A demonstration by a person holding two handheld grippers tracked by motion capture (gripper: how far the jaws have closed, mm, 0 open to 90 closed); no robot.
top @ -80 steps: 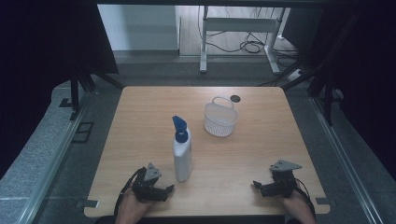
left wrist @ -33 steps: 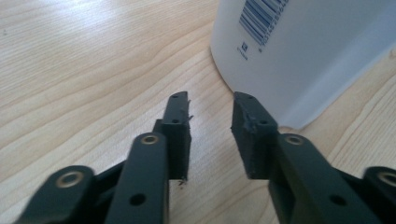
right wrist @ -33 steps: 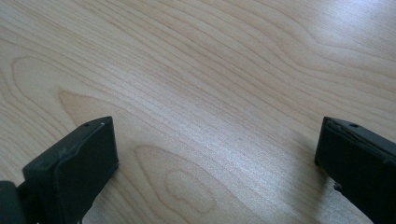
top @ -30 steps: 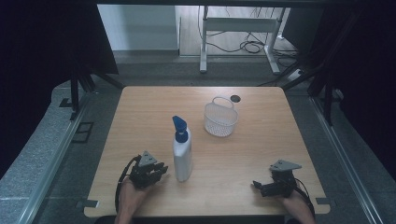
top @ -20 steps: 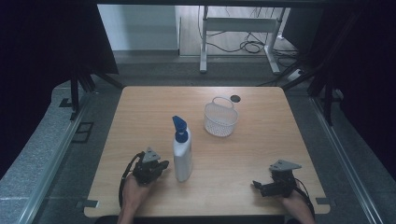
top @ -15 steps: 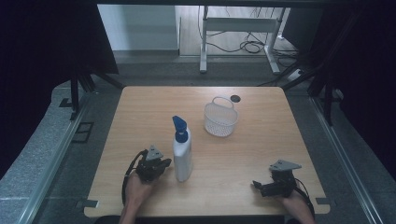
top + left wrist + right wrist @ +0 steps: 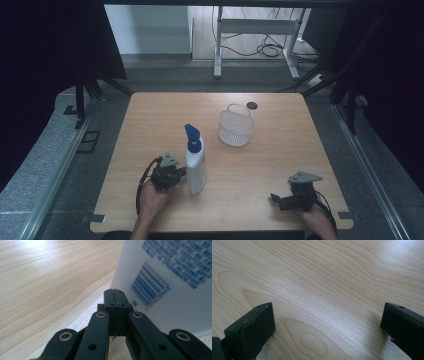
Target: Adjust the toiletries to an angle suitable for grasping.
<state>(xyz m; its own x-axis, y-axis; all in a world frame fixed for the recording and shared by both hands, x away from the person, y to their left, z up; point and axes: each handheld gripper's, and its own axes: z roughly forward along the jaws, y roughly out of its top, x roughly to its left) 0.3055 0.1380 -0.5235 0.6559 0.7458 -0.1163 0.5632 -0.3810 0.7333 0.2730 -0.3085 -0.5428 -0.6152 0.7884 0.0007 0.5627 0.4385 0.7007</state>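
High view: a pale wooden worktop (image 7: 260, 165) seen from above, with dark surroundings and a grey floor beyond it. A white bottle with a blue pump cap (image 7: 195, 162) stands upright a little to the near left of the worktop's middle. From the bottle, a small white wire basket (image 7: 236, 127) with a handle sits at about 2 o'clock, well apart from it, and a small dark round spot (image 7: 251, 105) lies just past the basket near the far edge. The left gripper (image 7: 172, 175), held in a hand (image 7: 151, 197) that comes in from the near edge, sits at the bottle's 9 o'clock, its tip right at the bottle's lower side. The right gripper (image 7: 282, 200) rests near the near right corner, at about 4 o'clock from the bottle and well apart from it.

Left gripper view: the two black fingers (image 7: 110, 307) are pressed flat together with nothing between them; they have just finished closing. Their joined tip meets the bottle's white wall (image 7: 175, 300), or comes just short of it, beside a blue barcode and blue print. Wood grain spreads to 9 o'clock.

Right gripper view: the black fingers (image 7: 252, 327) stand wide apart, one at 8 o'clock and one at 4 o'clock, with bare wood between them and nothing held.
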